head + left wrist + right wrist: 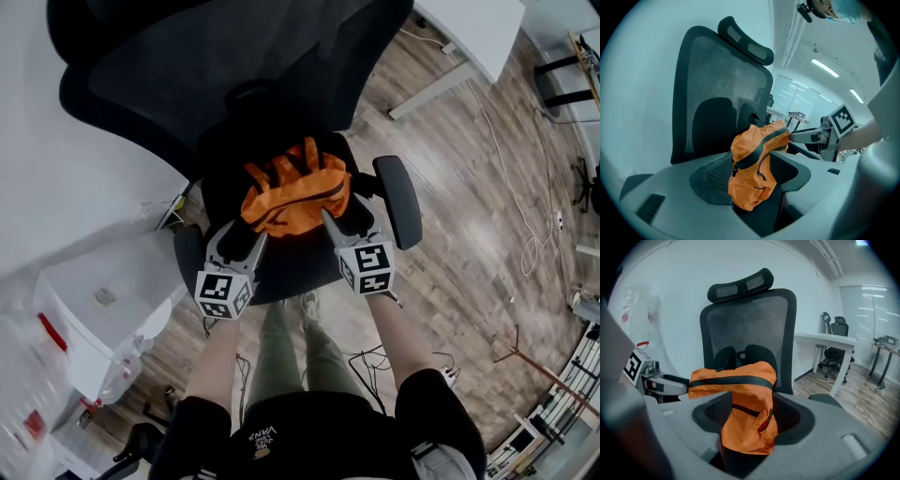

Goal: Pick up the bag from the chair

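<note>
An orange bag (pixel 295 197) with black straps and zips sits slumped on the seat of a black mesh office chair (pixel 234 66). My left gripper (pixel 242 232) is at the bag's near left side and my right gripper (pixel 349 217) at its near right side. In the left gripper view the bag (pixel 757 171) stands between the wide-apart jaws of the left gripper (pixel 752 180). The right gripper view shows the same: the bag (pixel 740 404) fills the gap of the right gripper (pixel 747 416). Both grippers are open, with no pad seen pressing on the cloth.
The chair's right armrest (pixel 398 200) lies just right of my right gripper. A white container (pixel 103 309) and a white wall stand at the left. A white desk (pixel 469 28) is at the back right, with cables (pixel 534 244) on the wooden floor.
</note>
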The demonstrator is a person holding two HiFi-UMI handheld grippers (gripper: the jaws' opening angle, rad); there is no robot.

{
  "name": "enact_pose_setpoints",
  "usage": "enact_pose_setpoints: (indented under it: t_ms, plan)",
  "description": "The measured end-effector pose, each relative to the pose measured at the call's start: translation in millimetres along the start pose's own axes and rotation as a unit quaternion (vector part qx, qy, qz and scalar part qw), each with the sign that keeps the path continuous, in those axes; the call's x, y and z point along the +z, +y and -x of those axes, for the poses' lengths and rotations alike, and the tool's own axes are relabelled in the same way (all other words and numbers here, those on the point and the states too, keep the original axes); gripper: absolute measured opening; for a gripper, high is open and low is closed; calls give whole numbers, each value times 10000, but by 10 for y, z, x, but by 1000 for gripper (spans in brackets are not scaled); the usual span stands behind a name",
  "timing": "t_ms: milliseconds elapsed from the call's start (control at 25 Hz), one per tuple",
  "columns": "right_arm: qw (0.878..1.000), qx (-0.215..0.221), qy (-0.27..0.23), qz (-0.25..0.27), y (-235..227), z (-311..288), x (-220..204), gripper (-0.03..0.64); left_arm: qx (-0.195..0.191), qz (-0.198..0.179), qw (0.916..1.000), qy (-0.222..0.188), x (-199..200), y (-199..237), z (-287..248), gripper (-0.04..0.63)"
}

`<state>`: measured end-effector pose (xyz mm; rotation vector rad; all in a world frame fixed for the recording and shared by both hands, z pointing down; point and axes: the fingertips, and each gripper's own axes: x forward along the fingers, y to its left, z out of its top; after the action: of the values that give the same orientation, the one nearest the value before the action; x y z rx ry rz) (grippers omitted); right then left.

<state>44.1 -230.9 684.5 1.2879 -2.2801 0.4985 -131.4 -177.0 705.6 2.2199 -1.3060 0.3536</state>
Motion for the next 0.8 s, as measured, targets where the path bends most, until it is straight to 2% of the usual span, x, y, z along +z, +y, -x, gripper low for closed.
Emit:
enact_pose_setpoints:
  t_ms: [240, 680, 760, 800]
  plan:
    - [9999, 0, 125, 113, -53, -133, -73, 268, 4, 77, 9997, 240, -132, 32, -182, 262]
    - [9997, 84, 147, 188, -42, -314, -83, 268, 5, 283, 9990, 340, -203, 87, -312, 261]
    - [9997, 102, 131, 201, -37, -321, -84, 259, -24, 298, 9989, 349, -203, 83, -327, 253]
    - [9996, 96, 127, 224, -40, -318, -84, 226, -37, 309, 9989, 352, -200, 80, -335, 248]
